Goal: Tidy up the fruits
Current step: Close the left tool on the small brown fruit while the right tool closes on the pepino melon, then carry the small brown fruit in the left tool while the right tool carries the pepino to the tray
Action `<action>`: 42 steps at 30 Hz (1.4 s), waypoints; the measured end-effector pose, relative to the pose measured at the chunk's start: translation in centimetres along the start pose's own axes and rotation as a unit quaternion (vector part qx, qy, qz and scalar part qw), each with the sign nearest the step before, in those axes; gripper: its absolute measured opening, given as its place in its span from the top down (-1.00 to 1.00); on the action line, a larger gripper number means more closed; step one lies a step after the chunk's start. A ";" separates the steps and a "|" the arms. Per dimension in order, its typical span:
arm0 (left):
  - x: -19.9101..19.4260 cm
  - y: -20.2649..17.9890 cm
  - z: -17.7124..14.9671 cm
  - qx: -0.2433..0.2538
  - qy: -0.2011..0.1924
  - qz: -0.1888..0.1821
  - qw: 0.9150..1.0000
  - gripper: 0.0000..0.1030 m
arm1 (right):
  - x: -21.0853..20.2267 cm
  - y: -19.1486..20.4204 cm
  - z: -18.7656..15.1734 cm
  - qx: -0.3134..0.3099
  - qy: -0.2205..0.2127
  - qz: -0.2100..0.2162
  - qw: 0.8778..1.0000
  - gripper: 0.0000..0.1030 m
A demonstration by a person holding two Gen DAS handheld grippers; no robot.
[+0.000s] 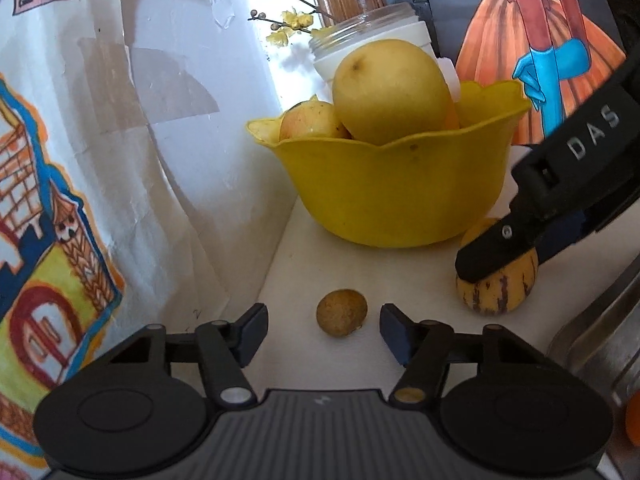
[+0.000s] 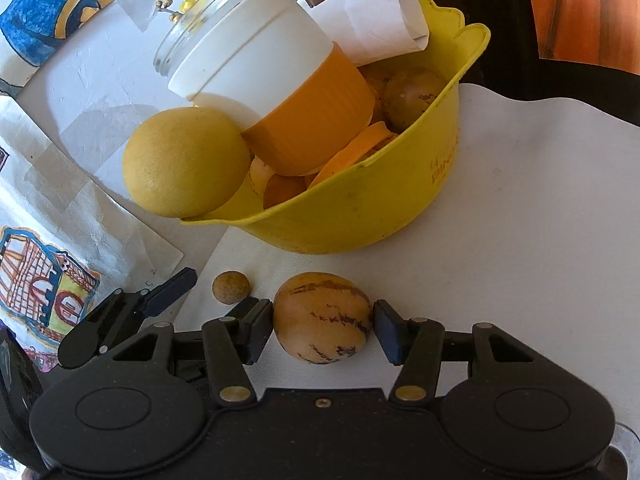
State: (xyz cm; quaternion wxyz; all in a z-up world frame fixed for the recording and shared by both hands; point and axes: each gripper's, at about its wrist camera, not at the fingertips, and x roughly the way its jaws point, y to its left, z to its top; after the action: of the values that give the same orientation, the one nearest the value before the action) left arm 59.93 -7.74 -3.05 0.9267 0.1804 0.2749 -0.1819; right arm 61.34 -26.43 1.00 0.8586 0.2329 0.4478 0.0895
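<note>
A yellow bowl [image 1: 396,196] stands on the white table and holds a big yellow pear [image 1: 390,90], an apple [image 1: 310,120] and other fruit. In the right wrist view the bowl [image 2: 400,184] also holds a white and orange cup [image 2: 280,92]. A small brown round fruit [image 1: 341,312] lies between the fingers of my open left gripper [image 1: 323,334]. A striped yellow pepino melon [image 2: 322,317] lies on the table between the fingers of my open right gripper [image 2: 323,330]; the pads stand close beside it. The right gripper also shows in the left wrist view [image 1: 496,248] over the melon [image 1: 498,288].
A wall with taped children's drawings [image 1: 52,240] stands close on the left. A glass jar [image 1: 352,36] and flower twigs stand behind the bowl. A metal object [image 1: 600,328] is at the right edge. Folded paper [image 2: 380,20] lies in the bowl.
</note>
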 end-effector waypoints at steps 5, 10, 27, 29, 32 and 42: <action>0.7 -0.1 0.2 -0.002 0.003 -0.010 1.000 -0.03 | 0.0 0.0 -0.1 0.001 -0.001 0.000 1.000 -0.10; 0.9 -0.6 0.5 -0.005 0.007 -0.012 1.000 0.28 | 0.0 0.0 -0.1 0.000 -0.002 0.000 1.000 -0.10; -1.1 0.0 -0.4 -0.048 0.017 -0.027 0.998 0.41 | -1.0 -0.5 -1.2 0.003 -0.005 0.005 1.000 -0.09; -1.6 0.4 -0.8 -0.058 0.017 -0.031 0.998 0.41 | -1.2 -0.4 -1.5 -0.004 -0.005 0.002 1.000 -0.09; -2.6 0.8 -1.3 -0.074 0.012 -0.038 0.996 0.41 | -1.3 0.0 -1.9 -0.013 -0.005 0.005 1.000 -0.09; -6.9 0.6 -2.9 -0.120 0.014 -0.056 0.991 0.41 | -3.8 0.5 -3.2 -0.032 -0.015 0.028 0.999 -0.08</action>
State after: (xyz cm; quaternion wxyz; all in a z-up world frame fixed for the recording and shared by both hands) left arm 53.49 -4.31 -1.20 0.9262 0.0542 0.3172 -0.1966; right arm 56.58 -26.38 2.38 0.8693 0.2187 0.4254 0.1244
